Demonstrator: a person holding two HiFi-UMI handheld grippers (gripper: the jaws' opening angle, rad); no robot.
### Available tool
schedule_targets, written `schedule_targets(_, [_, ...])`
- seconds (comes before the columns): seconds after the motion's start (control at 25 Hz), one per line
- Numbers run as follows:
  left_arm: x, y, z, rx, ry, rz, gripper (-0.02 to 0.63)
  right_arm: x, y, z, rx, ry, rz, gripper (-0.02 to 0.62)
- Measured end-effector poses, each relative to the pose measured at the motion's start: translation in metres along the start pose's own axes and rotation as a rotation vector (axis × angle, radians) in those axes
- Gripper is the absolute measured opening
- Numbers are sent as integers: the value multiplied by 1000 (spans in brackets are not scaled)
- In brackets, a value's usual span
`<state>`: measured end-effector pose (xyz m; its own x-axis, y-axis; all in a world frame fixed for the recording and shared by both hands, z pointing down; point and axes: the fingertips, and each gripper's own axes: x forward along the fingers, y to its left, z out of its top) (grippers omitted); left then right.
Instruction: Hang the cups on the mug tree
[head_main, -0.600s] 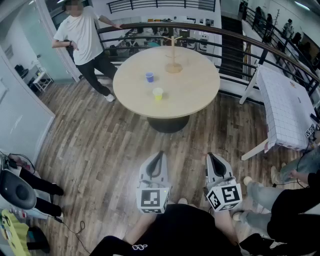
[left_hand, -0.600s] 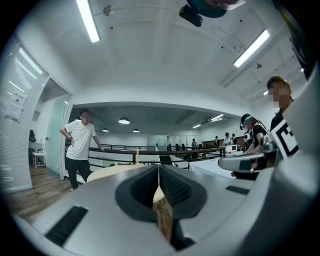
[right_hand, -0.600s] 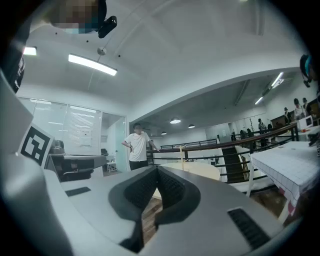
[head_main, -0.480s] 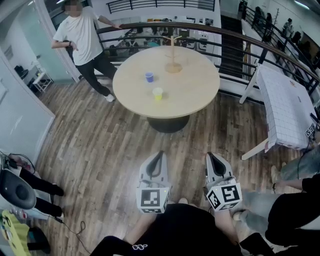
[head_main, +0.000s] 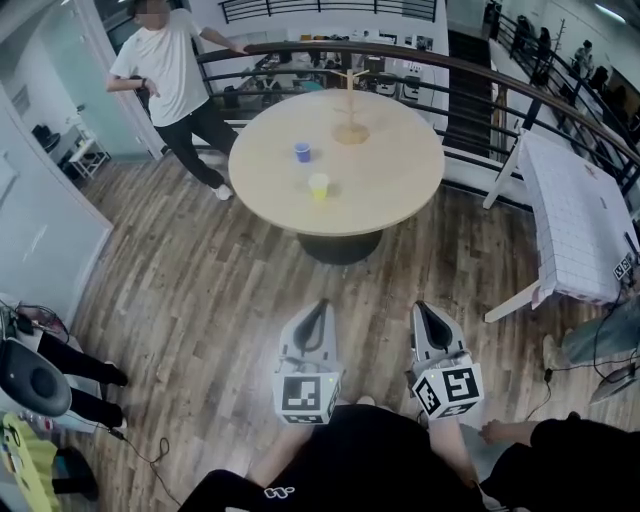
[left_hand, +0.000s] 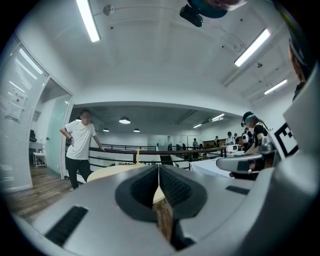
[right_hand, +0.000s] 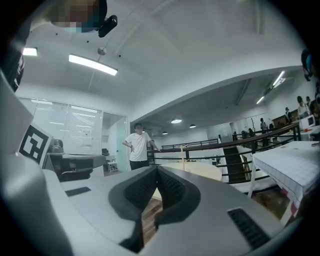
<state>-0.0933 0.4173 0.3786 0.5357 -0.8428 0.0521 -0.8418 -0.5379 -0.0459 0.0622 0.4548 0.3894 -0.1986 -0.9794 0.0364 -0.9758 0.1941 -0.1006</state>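
Since a moment before, only the seated person just right of the right tongs is seen shifted. Those and the left tongs are kept level, pressed together and empty, so hanging is judged unstarted. Well ahead, a small blue cup, a small yellow cup and the bare wooden mug tree are set on the round pale wooden bench, with only plank floor between and a white-shirted bystander ahead-left.

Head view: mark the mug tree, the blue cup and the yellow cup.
mug tree (head_main: 350, 133), head view, on its round wooden base.
blue cup (head_main: 302, 152), head view, middle of the cup body.
yellow cup (head_main: 318, 186), head view, middle of the cup body.
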Motion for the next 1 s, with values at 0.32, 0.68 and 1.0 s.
schedule_targets(0.32, [8, 3, -7, -10, 21, 12, 14, 9, -1, -5, 9, 11, 23, 9])
schedule_targets(0.68, [27, -22, -12, -26, 35, -8, 12, 3, -38, -8, 18, 17, 1, 9])
schedule_targets(1.0, [40, -33, -12, -22, 30, 5, 14, 7, -60, -14, 32, 18, 10, 9])
